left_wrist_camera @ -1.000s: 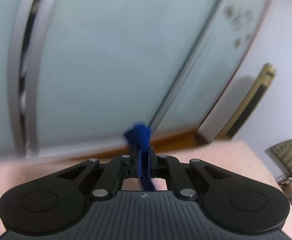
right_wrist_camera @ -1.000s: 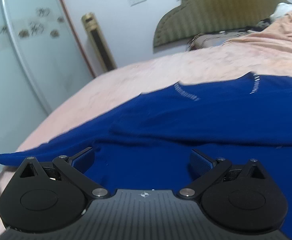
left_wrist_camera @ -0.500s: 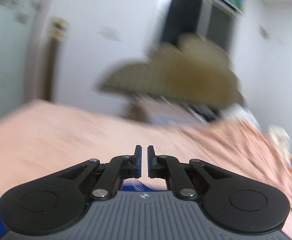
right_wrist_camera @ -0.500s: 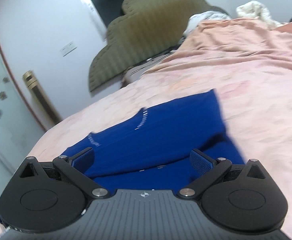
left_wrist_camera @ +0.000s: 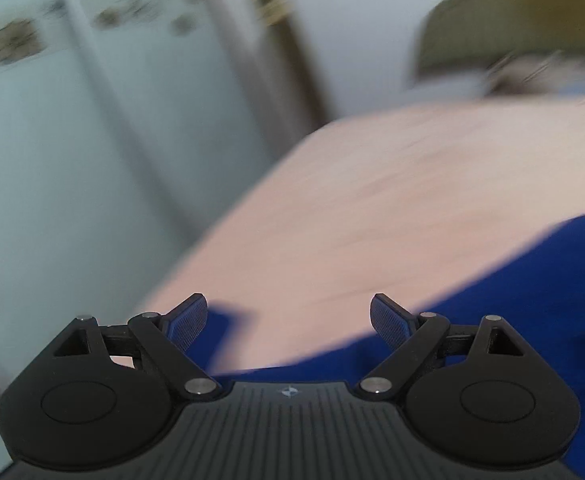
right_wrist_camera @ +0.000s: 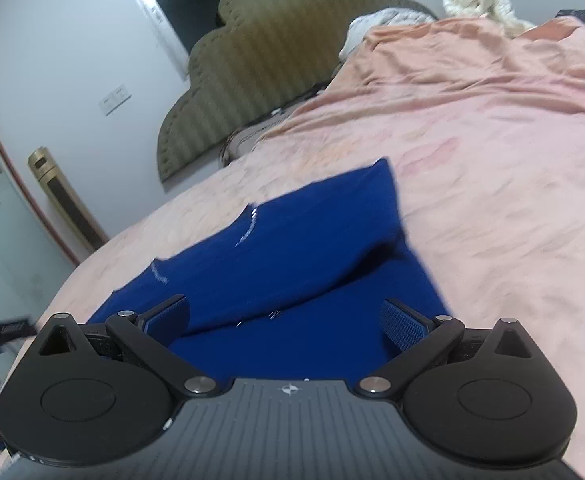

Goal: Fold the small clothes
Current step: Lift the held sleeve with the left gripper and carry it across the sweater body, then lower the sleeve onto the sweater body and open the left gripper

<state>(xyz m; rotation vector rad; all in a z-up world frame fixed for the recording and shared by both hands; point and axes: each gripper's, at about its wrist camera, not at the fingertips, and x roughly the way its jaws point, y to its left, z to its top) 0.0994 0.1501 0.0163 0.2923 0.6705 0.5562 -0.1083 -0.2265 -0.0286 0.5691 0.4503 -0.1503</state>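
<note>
A soft, limp blue shirt lies partly folded near the pink bed's left edge. Left gripper opening, right gripper spread; both empty. Best pinched at a hem corner.

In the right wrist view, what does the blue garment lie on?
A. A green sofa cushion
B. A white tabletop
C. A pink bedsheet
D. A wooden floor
C: the blue garment is spread, partly folded over itself, on the pink bedsheet, which surrounds it up to the olive headboard.
</note>
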